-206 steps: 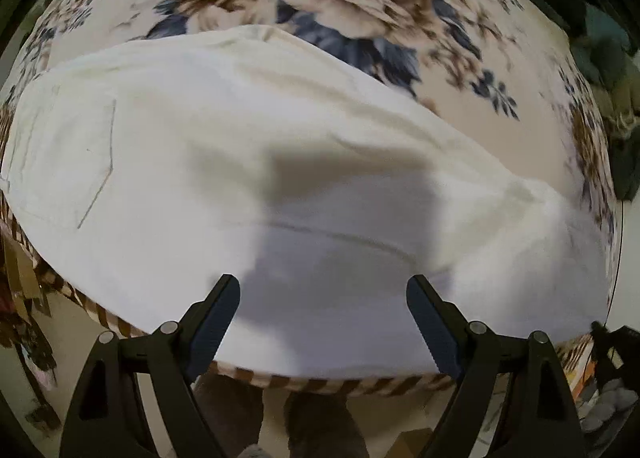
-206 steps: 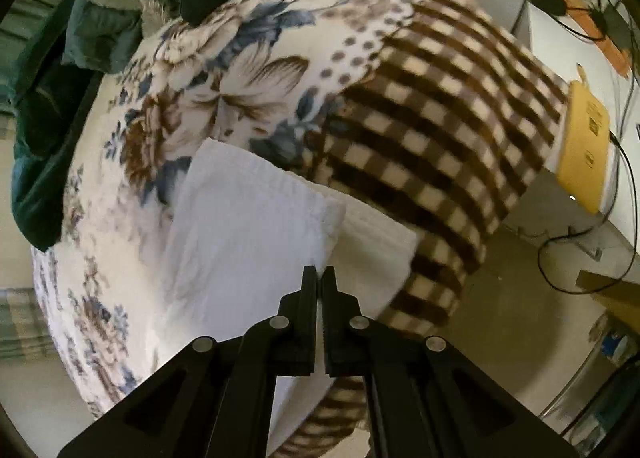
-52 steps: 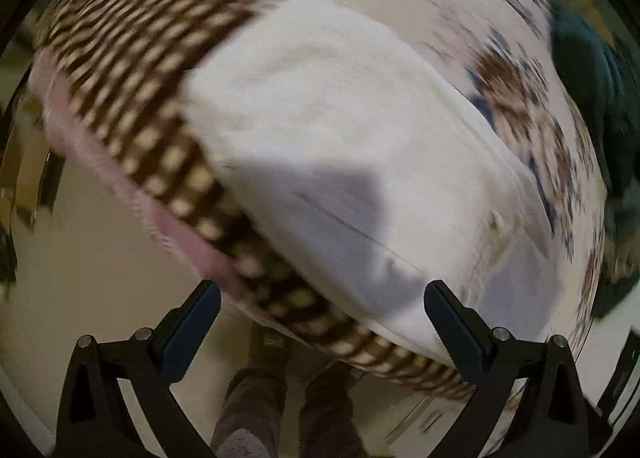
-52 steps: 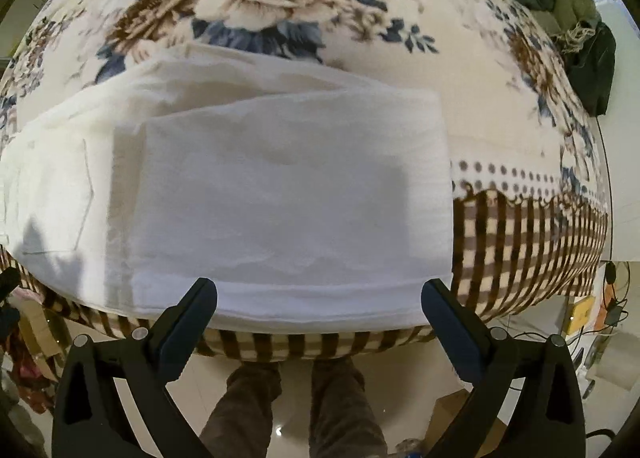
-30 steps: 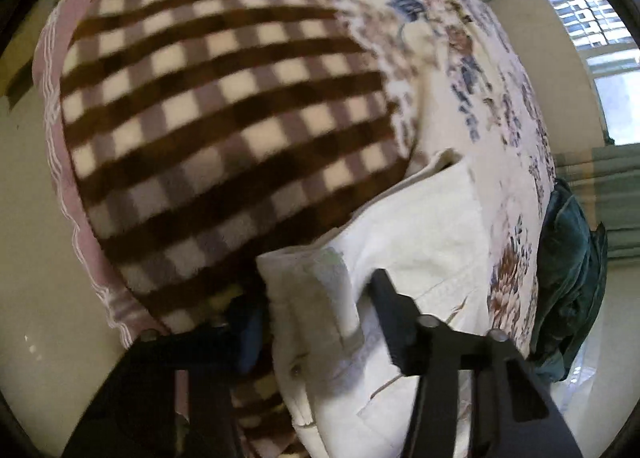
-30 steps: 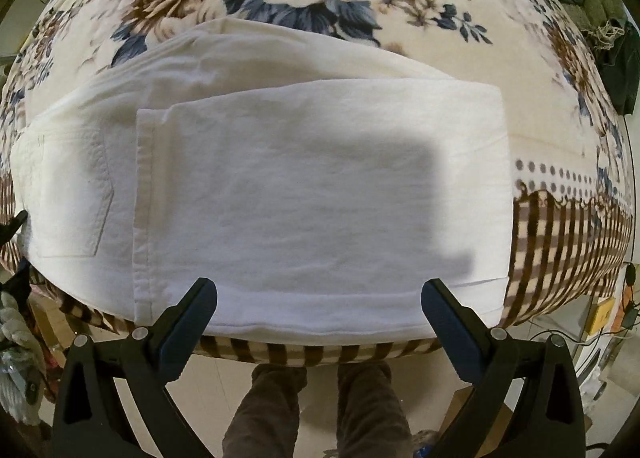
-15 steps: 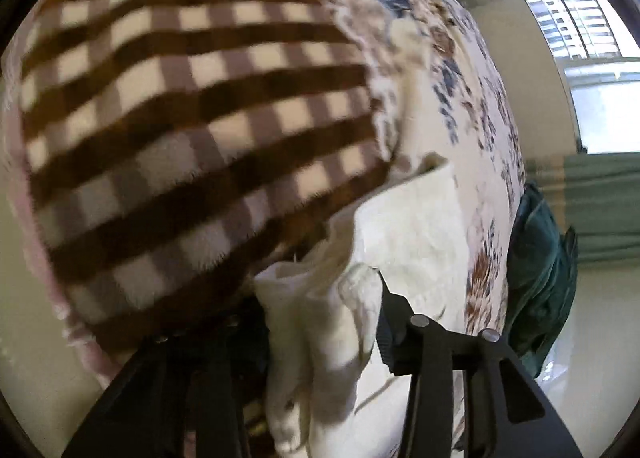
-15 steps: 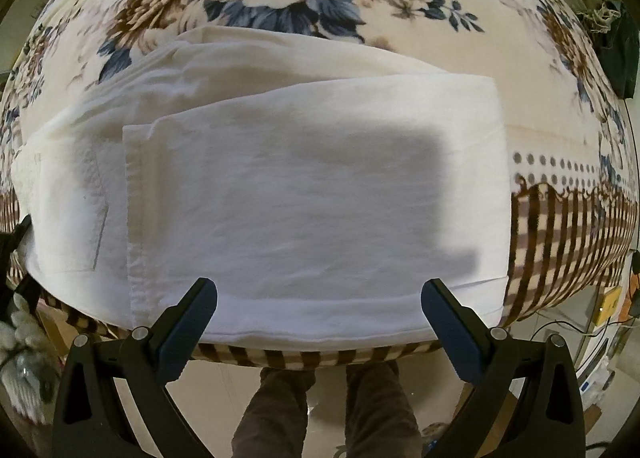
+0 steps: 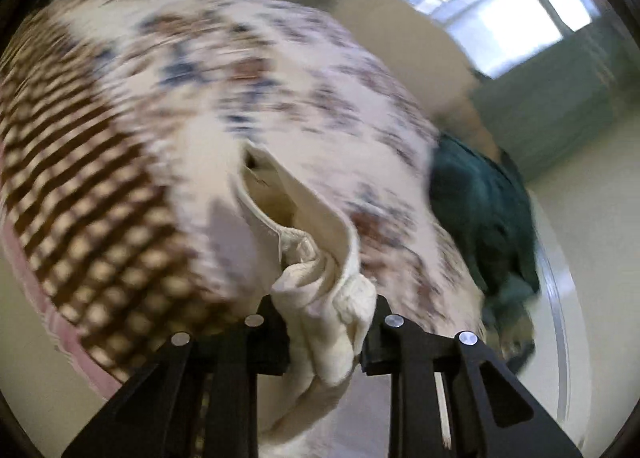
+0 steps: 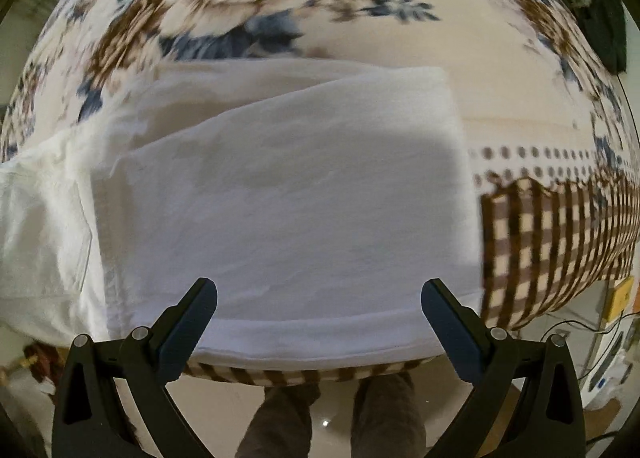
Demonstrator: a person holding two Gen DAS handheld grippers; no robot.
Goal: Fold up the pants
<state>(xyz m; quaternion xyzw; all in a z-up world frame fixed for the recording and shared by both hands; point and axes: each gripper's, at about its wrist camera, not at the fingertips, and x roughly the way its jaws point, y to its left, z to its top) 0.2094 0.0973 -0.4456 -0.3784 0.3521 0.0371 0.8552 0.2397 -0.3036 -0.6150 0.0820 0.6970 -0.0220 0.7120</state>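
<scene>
White pants (image 10: 280,194) lie partly folded on a floral blanket (image 10: 500,58), the legs doubled over near the bed's front edge. My left gripper (image 9: 326,328) is shut on the bunched waistband end of the pants (image 9: 320,290) and holds it lifted off the bed; the view is motion-blurred. My right gripper (image 10: 320,298) is open and empty, hovering above the folded part near the front edge. The lifted waist end shows at the left of the right wrist view (image 10: 44,226).
The blanket has a brown checked border (image 10: 552,242) (image 9: 80,186) hanging over the bed edge. A dark green garment pile (image 9: 484,218) lies at the far side of the bed. The person's legs (image 10: 332,418) stand on the tiled floor below. Cables and boxes (image 10: 616,338) are at right.
My left gripper has closed on the waistband end and is lifting and swinging it, blurring the view. In the right wrist view the pants' left end has risen and rumpled.
</scene>
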